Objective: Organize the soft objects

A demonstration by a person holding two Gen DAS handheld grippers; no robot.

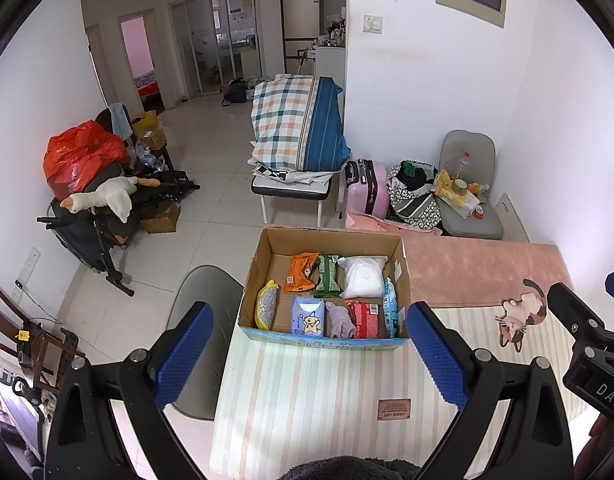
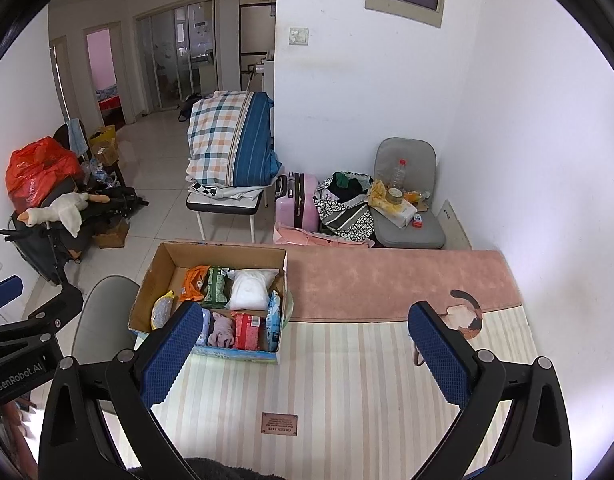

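Soft packs fill the cardboard box on my striped bench: an orange pack, a green pack and a white bag at twelve o'clock from the left claw. Both claws hang spread and empty; from the right claw the box sits at eleven o'clock.

Place: a lived-in home
Signs: folded bedding on a chair, pink suitcase, tiled floor, bedroom doorway

Soft packs inside open cardboard box
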